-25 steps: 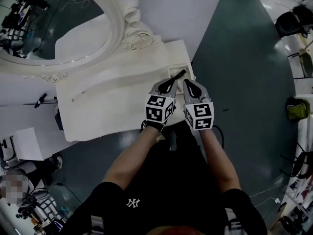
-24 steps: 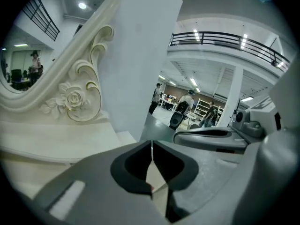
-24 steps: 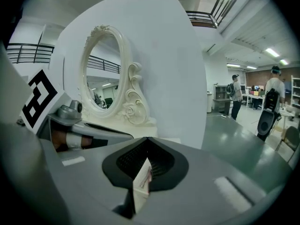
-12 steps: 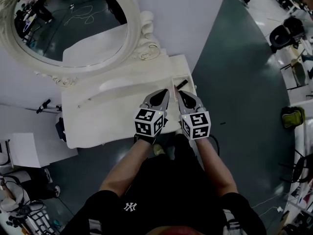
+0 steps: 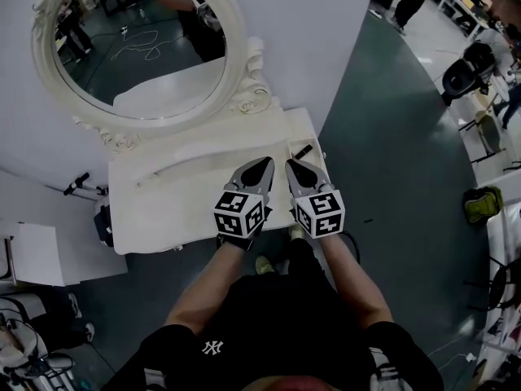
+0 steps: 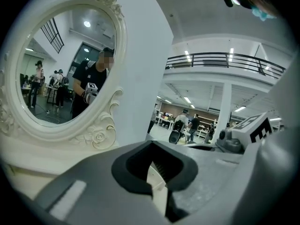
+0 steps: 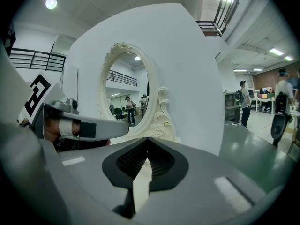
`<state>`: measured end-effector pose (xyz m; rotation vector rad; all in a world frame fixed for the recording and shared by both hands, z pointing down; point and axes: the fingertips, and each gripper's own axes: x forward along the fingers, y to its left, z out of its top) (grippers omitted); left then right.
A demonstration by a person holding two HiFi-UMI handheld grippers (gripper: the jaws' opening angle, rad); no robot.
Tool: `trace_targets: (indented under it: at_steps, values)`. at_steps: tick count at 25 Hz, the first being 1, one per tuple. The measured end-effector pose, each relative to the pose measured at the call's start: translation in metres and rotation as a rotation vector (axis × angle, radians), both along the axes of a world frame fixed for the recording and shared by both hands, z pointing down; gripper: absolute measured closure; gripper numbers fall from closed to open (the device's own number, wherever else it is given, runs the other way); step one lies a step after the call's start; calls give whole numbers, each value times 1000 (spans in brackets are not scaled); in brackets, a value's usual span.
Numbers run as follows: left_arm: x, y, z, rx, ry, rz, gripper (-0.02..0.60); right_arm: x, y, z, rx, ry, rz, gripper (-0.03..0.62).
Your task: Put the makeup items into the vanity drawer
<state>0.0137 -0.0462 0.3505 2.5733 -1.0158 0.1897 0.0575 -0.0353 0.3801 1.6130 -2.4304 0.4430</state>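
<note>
The left gripper (image 5: 267, 164) and right gripper (image 5: 290, 164) are held shut and empty, side by side over the vanity (image 5: 163, 194). A dark makeup stick (image 5: 303, 151) is seen just past them at the right end, in what looks like the open drawer (image 5: 313, 160). The putting-in is judged nearly done; next, the drawer would need to be pushed shut.

The cream-white vanity (image 5: 163, 210) with its scroll-carved mirror frame (image 5: 252, 96) stands on a dark grey-green floor (image 5: 391, 153), and the grey left gripper (image 5: 267, 163) and right gripper (image 5: 291, 165) bear black-and-white square-patterned cubes (image 5: 240, 213).
</note>
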Motion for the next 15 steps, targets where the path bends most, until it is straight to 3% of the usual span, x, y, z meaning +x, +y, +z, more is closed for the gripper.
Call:
trace_targets:
  at_steps: [15]
  values:
    - [-11,19,-46,74,63,17,580,-15,10,-43,75,29,-25,571]
